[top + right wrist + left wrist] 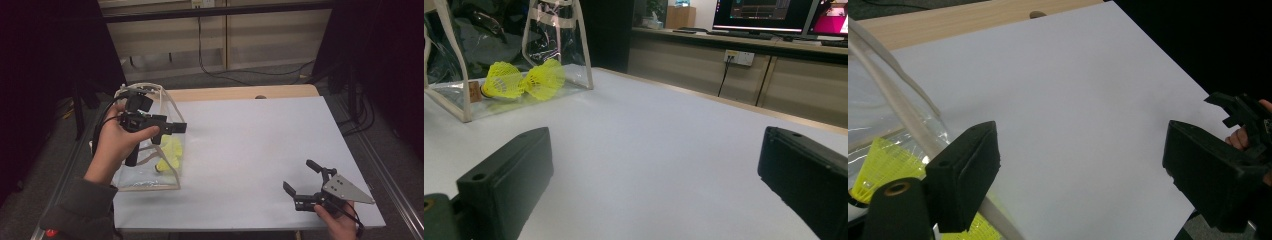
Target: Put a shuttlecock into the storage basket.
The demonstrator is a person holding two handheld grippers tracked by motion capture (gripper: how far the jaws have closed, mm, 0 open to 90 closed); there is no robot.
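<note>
fingers of your right hand wrap the right tool (303, 186) at the near right corner of the table (260, 150); its jaws stand spread wide with nothing between them, pointing left across the bare white top. farther up on the left edge, your left hand (112, 147) holds the left tool (177, 128) over the clear bag (150, 145), jaws spread and gripping nothing, aimed out over the table just past the bag's pale trim (903, 107). inside the bag, two yellow shuttlecocks (524, 80) lie on its floor, touching each other, one with its cork end (474, 91) toward the near wall. beyond the white top, a strip of bare wood (240, 93) runs along the far edge.
</note>
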